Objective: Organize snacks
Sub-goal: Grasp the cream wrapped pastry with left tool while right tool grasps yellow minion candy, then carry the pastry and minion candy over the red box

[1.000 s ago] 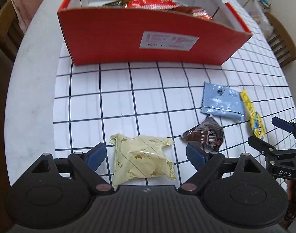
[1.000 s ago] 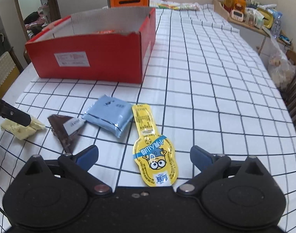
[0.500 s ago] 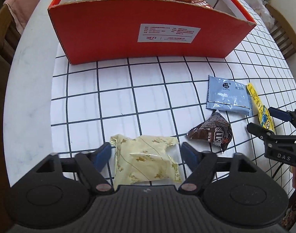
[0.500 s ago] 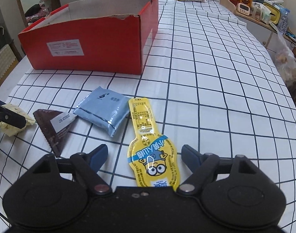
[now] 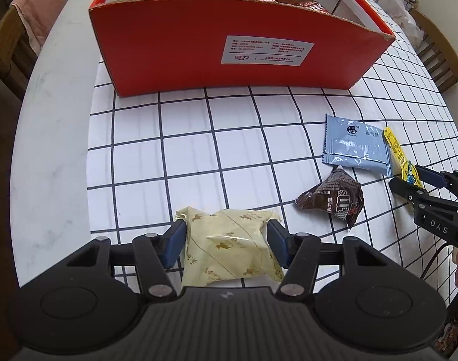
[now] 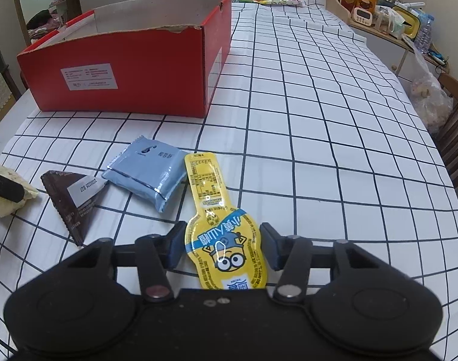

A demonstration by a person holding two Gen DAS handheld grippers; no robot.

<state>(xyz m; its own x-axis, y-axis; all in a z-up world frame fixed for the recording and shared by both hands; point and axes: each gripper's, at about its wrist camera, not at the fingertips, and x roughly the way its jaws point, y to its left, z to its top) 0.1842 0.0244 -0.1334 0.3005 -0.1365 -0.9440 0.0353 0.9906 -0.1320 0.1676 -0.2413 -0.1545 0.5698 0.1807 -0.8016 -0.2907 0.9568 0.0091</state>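
Yellow pouch [image 6: 221, 234] between closing right claw [image 6: 221, 248]; cream packet [image 5: 229, 248] between closing left claw [image 5: 226, 246].

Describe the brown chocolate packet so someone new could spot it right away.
Start at the red box on the checked cloth. In front lies a row of four snacks; the brown chocolate packet sits between the cream packet and the blue packet. It's the only dark, triangular one.
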